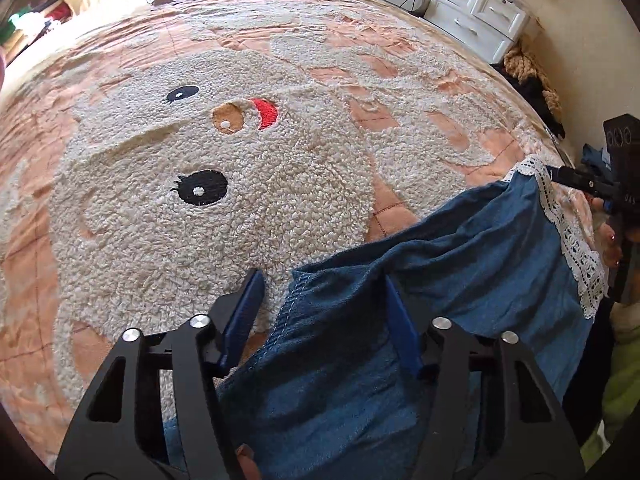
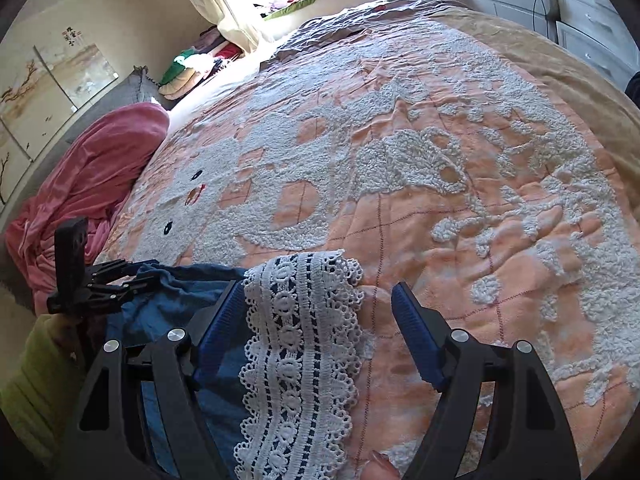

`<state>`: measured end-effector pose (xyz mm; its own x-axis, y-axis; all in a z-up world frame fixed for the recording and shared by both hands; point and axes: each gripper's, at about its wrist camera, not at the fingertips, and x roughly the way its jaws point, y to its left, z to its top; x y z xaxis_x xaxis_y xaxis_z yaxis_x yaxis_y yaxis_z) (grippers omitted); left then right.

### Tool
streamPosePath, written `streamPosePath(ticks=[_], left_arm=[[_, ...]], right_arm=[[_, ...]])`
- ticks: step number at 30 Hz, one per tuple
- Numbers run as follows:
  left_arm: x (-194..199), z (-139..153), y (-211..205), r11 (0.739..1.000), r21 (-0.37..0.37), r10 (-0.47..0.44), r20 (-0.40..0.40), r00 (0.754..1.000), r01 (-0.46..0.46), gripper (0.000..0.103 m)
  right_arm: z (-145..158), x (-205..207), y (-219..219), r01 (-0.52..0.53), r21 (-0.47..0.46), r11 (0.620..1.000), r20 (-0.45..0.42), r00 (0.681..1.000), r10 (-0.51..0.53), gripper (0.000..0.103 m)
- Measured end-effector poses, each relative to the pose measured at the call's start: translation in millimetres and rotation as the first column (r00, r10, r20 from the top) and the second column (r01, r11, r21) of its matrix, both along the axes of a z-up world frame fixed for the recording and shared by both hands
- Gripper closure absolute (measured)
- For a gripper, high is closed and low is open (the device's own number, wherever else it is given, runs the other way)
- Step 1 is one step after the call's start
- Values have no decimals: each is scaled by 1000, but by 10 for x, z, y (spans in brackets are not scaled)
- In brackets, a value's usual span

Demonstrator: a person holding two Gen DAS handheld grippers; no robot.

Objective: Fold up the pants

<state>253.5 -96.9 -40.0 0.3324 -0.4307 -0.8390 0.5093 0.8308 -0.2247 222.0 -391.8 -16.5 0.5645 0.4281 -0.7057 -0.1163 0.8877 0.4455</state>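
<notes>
Left wrist: pants [image 1: 460,248] fold between left gripper [image 1: 324,304] jaws, gapped | right gripper [image 2: 320,320] wide, straddling lace hem [image 2: 304,344]

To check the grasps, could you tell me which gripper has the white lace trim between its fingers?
The right gripper: the lace trim lies between its open fingers, whereas the left gripper straddles plain blue denim.
</notes>
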Motion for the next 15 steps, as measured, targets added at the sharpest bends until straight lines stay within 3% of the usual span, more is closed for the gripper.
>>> streamPosePath(ticks=[1, 2, 8, 10, 12, 15], left_arm=[[33, 8, 39, 998, -59, 1, -35, 999, -3, 89], [54, 6, 67, 994, -108, -3, -71, 997, -4, 94], [-14, 3, 12, 995, -91, -35, -59, 998, 29, 97], [-31, -1, 20, 996, -83, -47, -47, 998, 43, 81], [-34, -17, 21, 995, -96, -37, -52, 998, 32, 82], [-7, -22, 9, 996, -87, -9, -64, 998, 4, 96]], right_arm=[[-9, 17, 25, -14, 12, 1000, -9, 1000, 14, 28], [-12, 38, 55, -25, 19, 1000, -14, 1000, 26, 28], [-194, 230, 156, -46, 52, 998, -106, 993, 52, 34], [-241, 242, 121, -33, 70, 997, -119, 992, 41, 45], [-236, 221, 107, -34, 79, 996, -115, 992, 43, 58], [-198, 170, 138, -59, 107, 992, -93, 993, 69, 74]])
